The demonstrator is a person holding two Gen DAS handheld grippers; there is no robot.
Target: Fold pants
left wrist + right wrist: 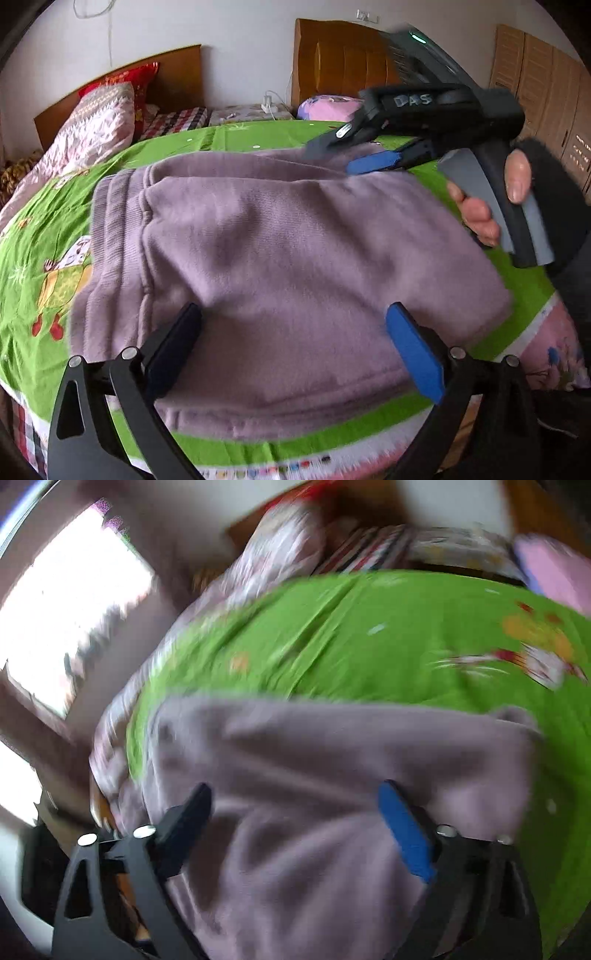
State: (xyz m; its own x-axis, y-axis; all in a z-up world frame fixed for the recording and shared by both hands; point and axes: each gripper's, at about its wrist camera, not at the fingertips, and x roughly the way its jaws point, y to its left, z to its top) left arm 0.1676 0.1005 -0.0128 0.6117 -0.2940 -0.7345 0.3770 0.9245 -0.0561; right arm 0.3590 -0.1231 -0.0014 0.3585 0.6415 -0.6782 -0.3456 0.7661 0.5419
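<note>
Left wrist view: both the left tool [293, 347] and right tool [354, 155] hang spread, tilted down over the pants [295, 240].

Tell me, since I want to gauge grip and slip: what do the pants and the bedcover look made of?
Pants: a thick, soft mauve knit, probably fleece or sweatshirt cotton; matte, fuzzy nap, ribbed waistband.
Bedcover: thin woven cloth, likely printed cotton or a blend; smooth, flat green surface with cartoon prints and fine creases. Neither can be settled by look alone.

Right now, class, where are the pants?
In the left wrist view the pants lie folded on the green bedspread, waistband toward the left, between the left gripper below and the right gripper at upper right.
</note>
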